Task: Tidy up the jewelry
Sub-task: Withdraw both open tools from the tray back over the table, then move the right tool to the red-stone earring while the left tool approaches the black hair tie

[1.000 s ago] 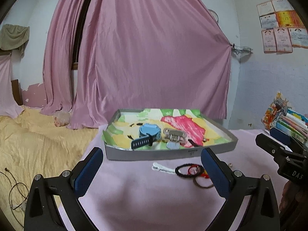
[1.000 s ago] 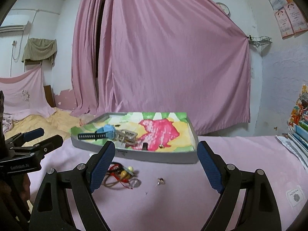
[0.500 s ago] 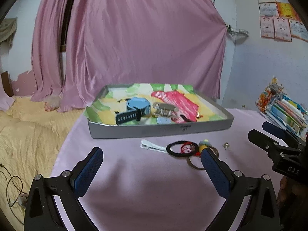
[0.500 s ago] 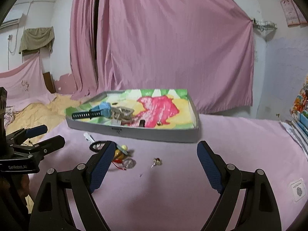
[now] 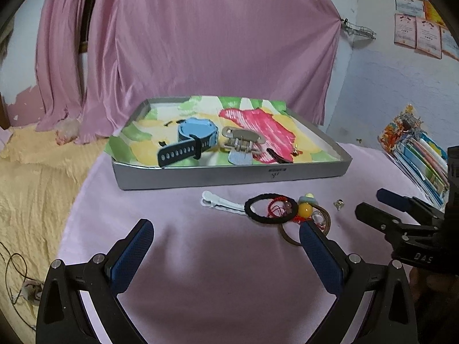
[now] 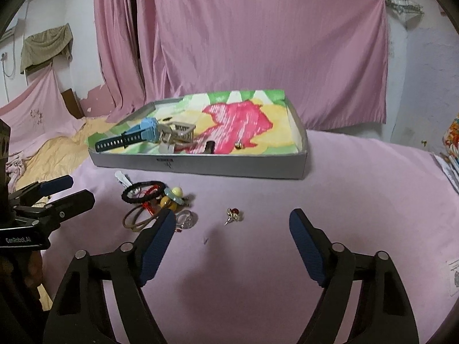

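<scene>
Left gripper (image 5: 225,242) and right gripper (image 6: 232,229): fingers spread wide, empty. Earring (image 6: 233,215) lies on the worktop (image 6: 344,200) just ahead, between the right fingers. Hair ties (image 5: 271,212) sit near the left gripper's right finger.

A grey tray (image 5: 229,175) with a lining patterned in green, yellow and red patches sits on a pale pink cloth (image 5: 218,272). Inside lies a blue watch (image 5: 195,136) with a dark perforated strap. In front of the tray lie a white clip (image 5: 221,202), a black hair tie (image 5: 271,208), a yellow bead (image 5: 304,209) and a brown ring (image 6: 140,218). The pads (image 6: 156,246) are blue on black frames.
</scene>
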`<state>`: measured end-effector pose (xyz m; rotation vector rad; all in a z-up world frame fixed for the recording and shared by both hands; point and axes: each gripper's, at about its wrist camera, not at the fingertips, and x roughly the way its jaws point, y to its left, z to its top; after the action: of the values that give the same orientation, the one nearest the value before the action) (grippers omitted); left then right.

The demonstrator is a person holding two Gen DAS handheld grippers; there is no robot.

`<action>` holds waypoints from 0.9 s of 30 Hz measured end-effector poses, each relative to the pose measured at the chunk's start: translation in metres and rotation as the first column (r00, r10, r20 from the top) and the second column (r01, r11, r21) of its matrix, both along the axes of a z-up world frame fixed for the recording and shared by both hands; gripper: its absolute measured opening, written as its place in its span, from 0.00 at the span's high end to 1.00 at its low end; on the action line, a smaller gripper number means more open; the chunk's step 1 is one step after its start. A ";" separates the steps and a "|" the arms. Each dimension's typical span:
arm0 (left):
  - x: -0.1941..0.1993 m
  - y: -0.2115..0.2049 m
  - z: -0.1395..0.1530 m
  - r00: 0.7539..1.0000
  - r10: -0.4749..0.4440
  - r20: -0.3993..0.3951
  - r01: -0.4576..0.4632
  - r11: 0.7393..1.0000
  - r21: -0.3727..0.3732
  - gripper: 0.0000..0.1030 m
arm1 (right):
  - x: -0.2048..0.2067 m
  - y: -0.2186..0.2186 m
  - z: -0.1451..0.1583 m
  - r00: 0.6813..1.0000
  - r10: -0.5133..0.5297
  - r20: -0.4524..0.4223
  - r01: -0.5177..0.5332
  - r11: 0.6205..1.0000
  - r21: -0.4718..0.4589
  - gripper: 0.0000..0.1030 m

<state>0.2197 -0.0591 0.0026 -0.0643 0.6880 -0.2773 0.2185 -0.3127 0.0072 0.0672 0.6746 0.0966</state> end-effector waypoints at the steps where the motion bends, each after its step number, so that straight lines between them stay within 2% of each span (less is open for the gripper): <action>1: 0.002 0.000 0.000 1.000 -0.006 -0.010 0.006 1.000 -0.005 0.01 | 0.002 0.000 -0.001 1.000 0.002 -0.010 -0.002 1.000 0.001 0.32; 3: 0.006 0.000 -0.001 0.999 -0.018 -0.031 0.017 1.000 -0.021 0.03 | 0.006 0.000 -0.004 0.999 0.006 -0.033 -0.005 1.000 0.009 0.39; 11: 0.029 -0.003 -0.010 0.985 -0.082 -0.151 0.061 0.989 -0.138 0.31 | 0.022 0.001 -0.007 0.996 0.021 -0.085 -0.021 1.000 0.006 0.53; 14: 0.035 -0.004 -0.013 0.978 -0.102 -0.183 0.068 0.981 -0.181 0.39 | 0.027 0.002 -0.008 0.995 0.026 -0.097 -0.026 1.000 0.000 0.60; 16: 0.039 -0.005 -0.015 0.973 -0.111 -0.203 0.069 0.977 -0.203 0.43 | 0.030 0.002 -0.009 0.994 0.030 -0.107 -0.030 1.000 0.003 0.61; 20: 0.044 -0.009 -0.016 0.969 -0.117 -0.219 0.069 0.974 -0.214 0.48 | 0.033 0.004 -0.011 0.991 0.042 -0.127 -0.041 0.999 0.010 0.67; 23: 0.047 -0.012 -0.018 0.965 -0.116 -0.235 0.066 0.976 -0.208 0.49 | 0.035 0.005 -0.012 0.989 0.045 -0.139 -0.044 0.999 0.011 0.67; 27: 0.050 -0.017 -0.018 0.963 -0.105 -0.247 0.060 0.982 -0.182 0.55 | 0.037 0.006 -0.015 0.987 0.042 -0.154 -0.042 0.999 0.006 0.68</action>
<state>0.2699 -0.0763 -0.0149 -0.2407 0.9241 -0.4139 0.2551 -0.3062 -0.0074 0.0632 0.8308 0.1338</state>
